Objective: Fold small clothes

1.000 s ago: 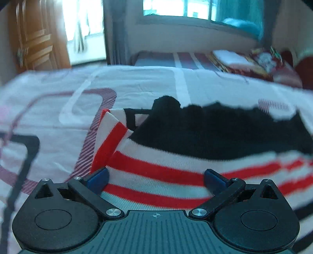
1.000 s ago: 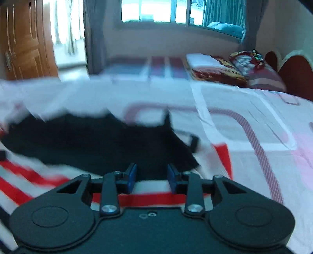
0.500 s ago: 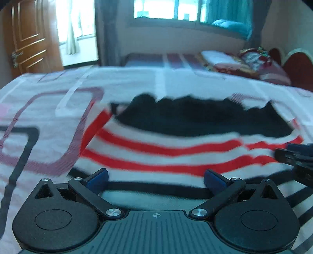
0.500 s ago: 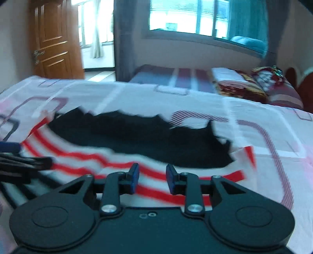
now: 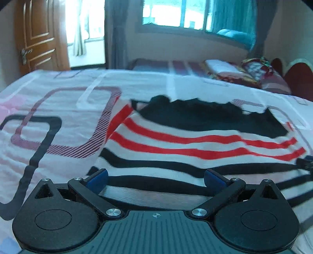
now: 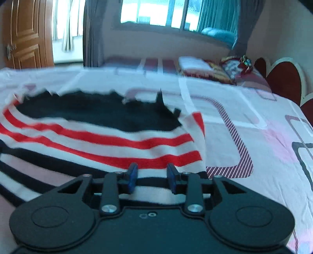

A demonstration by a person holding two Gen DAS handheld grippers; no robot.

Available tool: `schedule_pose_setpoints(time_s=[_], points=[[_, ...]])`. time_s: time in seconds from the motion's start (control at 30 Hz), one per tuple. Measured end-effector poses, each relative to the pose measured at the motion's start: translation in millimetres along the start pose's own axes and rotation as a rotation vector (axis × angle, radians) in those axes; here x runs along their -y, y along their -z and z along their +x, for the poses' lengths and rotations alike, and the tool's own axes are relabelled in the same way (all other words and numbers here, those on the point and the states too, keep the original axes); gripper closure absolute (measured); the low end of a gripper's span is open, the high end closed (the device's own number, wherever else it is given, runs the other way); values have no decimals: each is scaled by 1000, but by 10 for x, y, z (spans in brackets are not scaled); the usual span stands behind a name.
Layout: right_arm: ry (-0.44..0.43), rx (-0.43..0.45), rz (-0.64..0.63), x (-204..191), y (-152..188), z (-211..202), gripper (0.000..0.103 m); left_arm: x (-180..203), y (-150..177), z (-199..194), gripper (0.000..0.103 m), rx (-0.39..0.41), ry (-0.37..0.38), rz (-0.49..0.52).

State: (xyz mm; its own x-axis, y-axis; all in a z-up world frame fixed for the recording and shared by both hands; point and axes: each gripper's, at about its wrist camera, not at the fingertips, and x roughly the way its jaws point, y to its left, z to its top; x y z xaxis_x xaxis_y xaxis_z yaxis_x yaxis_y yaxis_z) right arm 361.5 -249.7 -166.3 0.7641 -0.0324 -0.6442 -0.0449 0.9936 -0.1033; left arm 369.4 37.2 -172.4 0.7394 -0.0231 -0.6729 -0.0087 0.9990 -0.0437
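A small striped garment (image 5: 195,144) lies spread flat on the bed, its black part at the far end, red-and-white stripes in the middle and black-and-white stripes nearest me. In the right wrist view the garment (image 6: 97,136) fills the left half. My left gripper (image 5: 155,175) hovers over the near black-striped edge, open wide, its blue pads (image 5: 97,176) touching nothing. My right gripper (image 6: 152,173) is over the near right corner, its blue pads (image 6: 133,173) a narrow gap apart with cloth showing below them, not pinched. The right gripper's tip (image 5: 306,162) also shows at the left wrist view's right edge.
The bed sheet (image 5: 58,93) is white with maroon and black rounded-rectangle prints. Beyond it stands a second bed with pillows (image 5: 225,68) and a red headboard (image 6: 283,78). A wooden door (image 5: 39,35) is at the far left and a window (image 6: 152,13) behind.
Both grippers have drawn back toward me from the black part. More of the striped near end is now in view. The garment itself stays put.
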Motion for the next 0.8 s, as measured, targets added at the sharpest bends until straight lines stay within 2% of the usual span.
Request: schedule_pose_setpoints(time_s=[0.13, 0.23, 0.43, 0.8], points=[[-40, 1, -14, -125, 112, -134, 70, 82, 80, 97, 0, -55, -20, 35], [-3, -30, -67, -201, 227, -94, 69, 51, 188, 199, 0, -97, -55, 46], [22, -64, -86, -77, 383, -114, 68, 49, 208, 168, 0, -109, -57, 50], [43, -95, -111, 96, 404, -171, 68, 52, 204, 161, 0, -113, -60, 60]])
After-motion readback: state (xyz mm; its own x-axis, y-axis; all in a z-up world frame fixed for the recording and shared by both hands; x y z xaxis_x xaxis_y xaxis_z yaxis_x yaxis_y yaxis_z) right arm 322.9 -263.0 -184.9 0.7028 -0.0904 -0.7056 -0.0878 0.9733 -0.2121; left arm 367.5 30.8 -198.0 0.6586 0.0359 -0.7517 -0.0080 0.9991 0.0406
